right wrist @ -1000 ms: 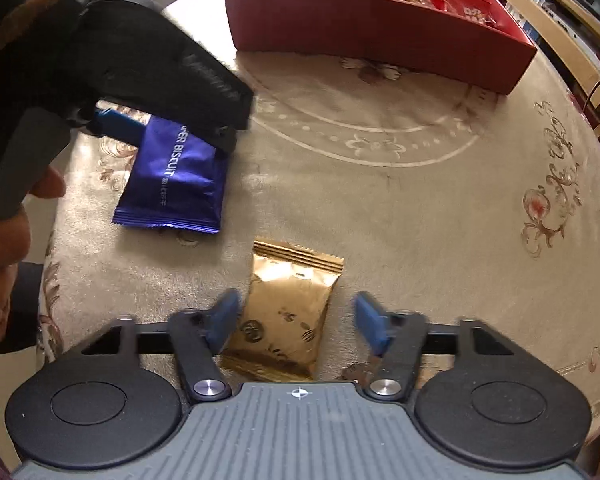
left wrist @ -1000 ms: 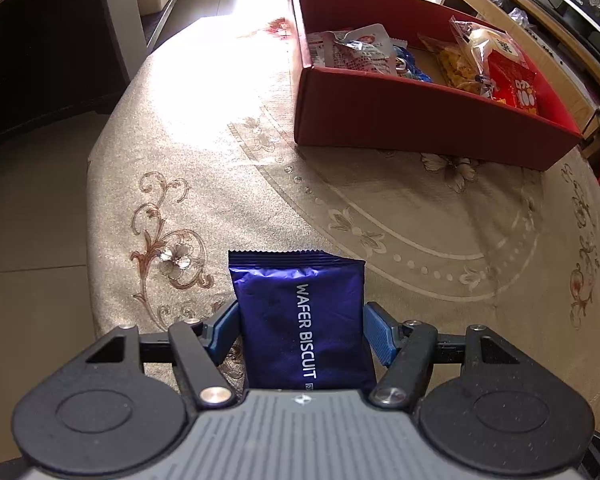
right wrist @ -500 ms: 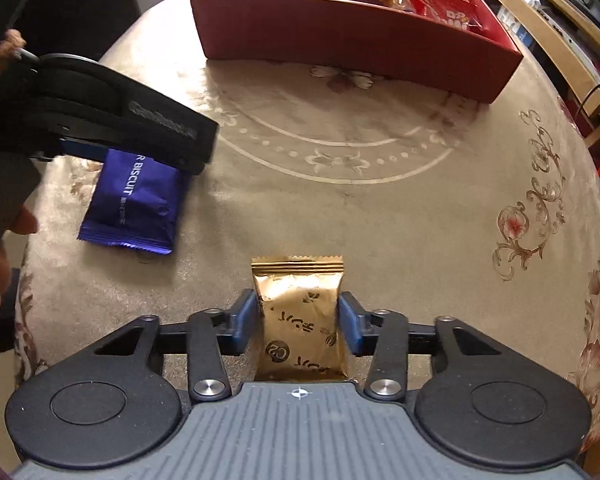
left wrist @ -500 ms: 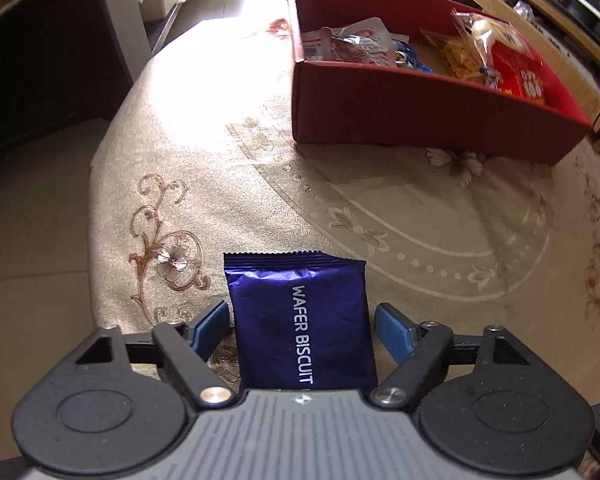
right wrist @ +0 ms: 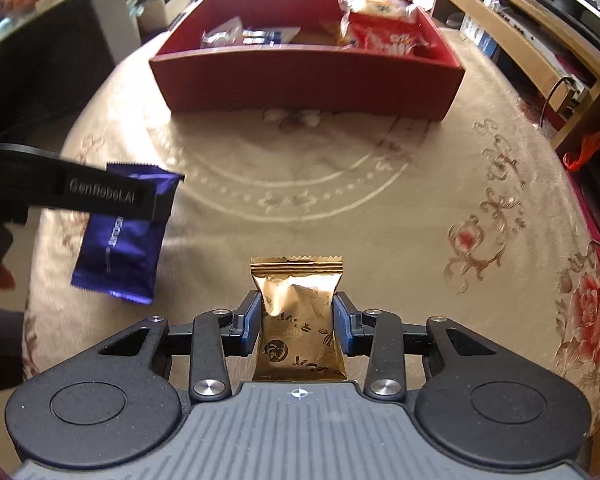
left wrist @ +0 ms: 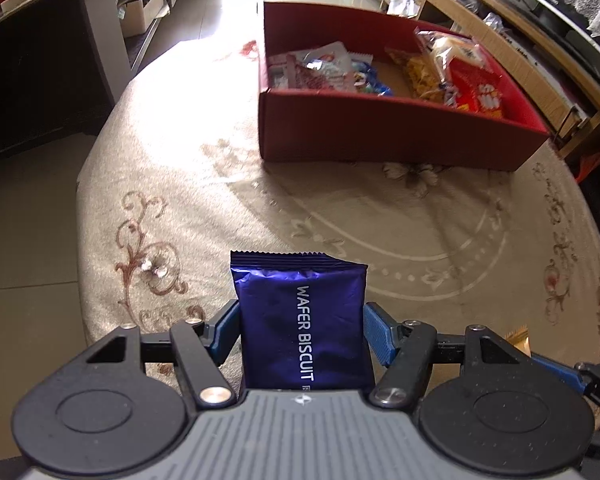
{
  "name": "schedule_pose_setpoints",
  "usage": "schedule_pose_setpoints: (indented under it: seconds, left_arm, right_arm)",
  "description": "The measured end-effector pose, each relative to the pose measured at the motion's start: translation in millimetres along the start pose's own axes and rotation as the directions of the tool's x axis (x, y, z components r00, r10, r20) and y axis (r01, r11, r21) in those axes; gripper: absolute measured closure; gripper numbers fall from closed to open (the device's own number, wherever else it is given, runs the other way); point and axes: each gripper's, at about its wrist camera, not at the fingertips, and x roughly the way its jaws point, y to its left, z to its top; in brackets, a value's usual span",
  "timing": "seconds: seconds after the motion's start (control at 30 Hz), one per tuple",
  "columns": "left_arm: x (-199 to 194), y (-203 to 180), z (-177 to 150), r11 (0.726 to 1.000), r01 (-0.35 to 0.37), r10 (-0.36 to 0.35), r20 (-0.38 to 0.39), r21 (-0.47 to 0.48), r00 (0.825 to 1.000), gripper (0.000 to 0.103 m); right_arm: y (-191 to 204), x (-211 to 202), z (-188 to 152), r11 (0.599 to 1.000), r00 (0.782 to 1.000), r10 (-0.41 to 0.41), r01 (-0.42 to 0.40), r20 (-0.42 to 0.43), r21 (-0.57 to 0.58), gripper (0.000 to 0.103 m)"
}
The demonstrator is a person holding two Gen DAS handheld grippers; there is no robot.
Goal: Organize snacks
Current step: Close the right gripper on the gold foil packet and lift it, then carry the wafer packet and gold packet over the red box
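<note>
My left gripper [left wrist: 300, 330] is shut on a blue wafer biscuit packet [left wrist: 300, 320] and holds it above the round table; the packet also shows in the right wrist view [right wrist: 120, 240], under the left gripper's arm. My right gripper [right wrist: 296, 320] is shut on a gold snack packet [right wrist: 298, 316], lifted off the cloth. A red box [left wrist: 380, 132] with several snack packets inside stands at the far side of the table, ahead of both grippers; it also shows in the right wrist view [right wrist: 308, 80].
The table has a beige embroidered cloth [right wrist: 380, 200]. The table edge drops to the floor on the left [left wrist: 32, 220]. A wooden shelf unit [right wrist: 540, 32] runs along the right. A dark cabinet [left wrist: 28, 80] stands at the left.
My left gripper closed on the blue packet and lifted it. My right gripper lifted the gold packet and moved toward the red box.
</note>
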Motion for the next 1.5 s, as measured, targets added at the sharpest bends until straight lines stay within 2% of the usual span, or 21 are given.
schedule_pose_setpoints:
  seconds: [0.4,0.9,1.23,1.5]
  left_arm:
    - [-14.6,-15.6,25.0,0.999,0.014,-0.016,0.069,0.031,0.997,0.042]
    - [-13.4,-33.7,83.6,0.998,-0.001,-0.008,0.135,0.069,0.991,0.042]
    - [-1.5,-39.4,123.9,0.998,-0.014,0.005,0.161,0.058,0.987,0.042]
    - [4.2,-45.0,142.2,0.998,-0.036,0.025,0.185,0.056,0.982,0.042]
  right_arm:
    - [-13.9,-8.1,42.6,1.000,0.996,-0.003,0.001,0.088,0.020,0.057]
    - [-29.1,-3.8,110.5,1.000,0.984,-0.009,0.005,0.177,0.024,0.057]
    - [-38.4,11.5,154.0,0.999,0.979,-0.016,0.009,0.203,0.034,0.057]
    - [-45.4,18.7,173.4,0.999,0.975,-0.020,0.010,0.221,0.047,0.057]
